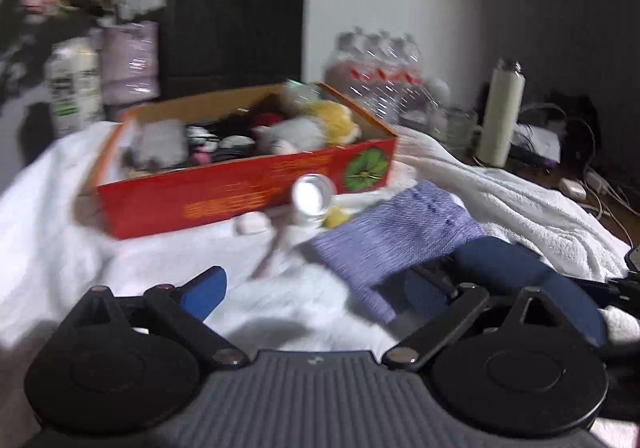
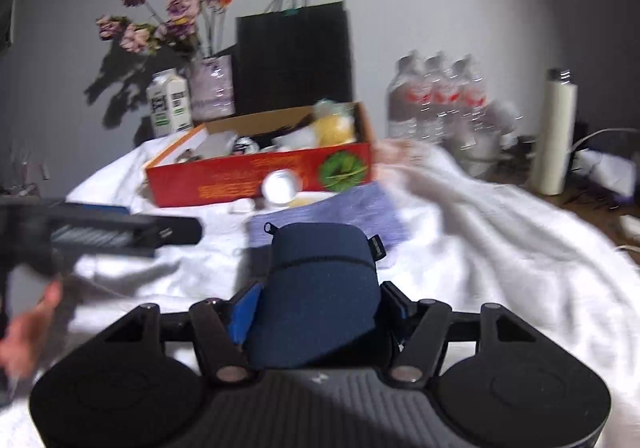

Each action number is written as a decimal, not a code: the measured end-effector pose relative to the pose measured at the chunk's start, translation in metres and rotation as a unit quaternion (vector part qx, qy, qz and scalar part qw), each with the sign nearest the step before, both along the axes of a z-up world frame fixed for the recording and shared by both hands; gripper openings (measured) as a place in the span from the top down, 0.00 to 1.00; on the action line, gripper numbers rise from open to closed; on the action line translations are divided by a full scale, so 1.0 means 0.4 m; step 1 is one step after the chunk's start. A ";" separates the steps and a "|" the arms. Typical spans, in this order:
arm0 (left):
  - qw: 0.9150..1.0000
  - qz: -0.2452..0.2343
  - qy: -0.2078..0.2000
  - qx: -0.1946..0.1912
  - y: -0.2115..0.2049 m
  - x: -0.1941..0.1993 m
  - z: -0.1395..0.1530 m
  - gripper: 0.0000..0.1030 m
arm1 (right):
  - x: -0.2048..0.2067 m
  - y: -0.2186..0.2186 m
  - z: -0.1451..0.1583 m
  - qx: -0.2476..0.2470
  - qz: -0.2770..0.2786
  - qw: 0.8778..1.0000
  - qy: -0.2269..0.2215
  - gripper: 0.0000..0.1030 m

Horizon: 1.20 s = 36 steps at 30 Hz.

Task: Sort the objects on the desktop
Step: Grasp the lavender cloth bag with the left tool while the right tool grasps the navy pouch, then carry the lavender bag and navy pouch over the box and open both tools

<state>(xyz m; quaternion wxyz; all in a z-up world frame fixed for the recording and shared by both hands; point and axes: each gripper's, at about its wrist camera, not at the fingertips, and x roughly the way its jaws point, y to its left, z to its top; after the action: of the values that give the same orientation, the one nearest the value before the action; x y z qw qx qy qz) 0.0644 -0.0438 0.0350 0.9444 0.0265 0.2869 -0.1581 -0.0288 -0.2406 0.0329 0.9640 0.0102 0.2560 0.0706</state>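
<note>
A navy pouch [image 2: 320, 288] sits between the fingers of my right gripper [image 2: 320, 302], whose blue pads [image 2: 244, 312] press its two sides just above the white towel. In the left wrist view the navy pouch [image 1: 520, 276] shows at the right. My left gripper [image 1: 312, 294] stands open over the towel with nothing between its fingers; it also shows as the left gripper [image 2: 120, 232] in the right wrist view, a hand [image 2: 28, 328] beneath it. Ahead lie a purple cloth [image 1: 400, 232], a clear jar with a white lid [image 1: 312, 199] and a red box [image 1: 240, 195] filled with plush toys.
A white towel [image 2: 500, 268] covers the table. Behind the box stand a black paper bag [image 2: 294, 59], a vase of flowers [image 2: 212, 87], a carton [image 2: 168, 103], a pack of water bottles [image 2: 436, 95] and a white flask [image 2: 554, 135]. Cables [image 1: 592, 183] lie at the right.
</note>
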 end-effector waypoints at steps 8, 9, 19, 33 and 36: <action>0.998 -0.030 0.055 0.017 -0.087 0.140 -0.086 0.05 | -0.003 -0.038 -0.056 -0.013 -0.023 1.000 0.010 0.37; 0.998 -0.027 0.060 0.013 -0.087 0.149 -0.092 0.05 | 0.002 -0.034 -0.065 -0.021 -0.023 0.999 0.013 0.37; 0.999 -0.006 0.038 0.007 -0.092 0.172 -0.081 0.66 | 0.018 -0.073 -0.077 0.033 -0.023 0.999 0.036 0.34; 0.998 0.006 -0.023 -0.050 0.004 -0.079 0.035 0.92 | 0.042 -0.061 -0.067 0.021 -0.024 0.999 0.031 0.40; 0.998 0.027 -0.020 -0.055 0.044 -0.148 0.030 0.92 | 0.019 -0.053 -0.052 0.031 -0.014 0.999 0.020 0.41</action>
<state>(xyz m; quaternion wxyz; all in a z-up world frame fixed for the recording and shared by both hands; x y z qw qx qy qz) 0.0050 -0.0264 0.0469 0.9540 -0.0296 0.2592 -0.1478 -0.0212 -0.2620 0.0122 0.9589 0.0449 0.2727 0.0644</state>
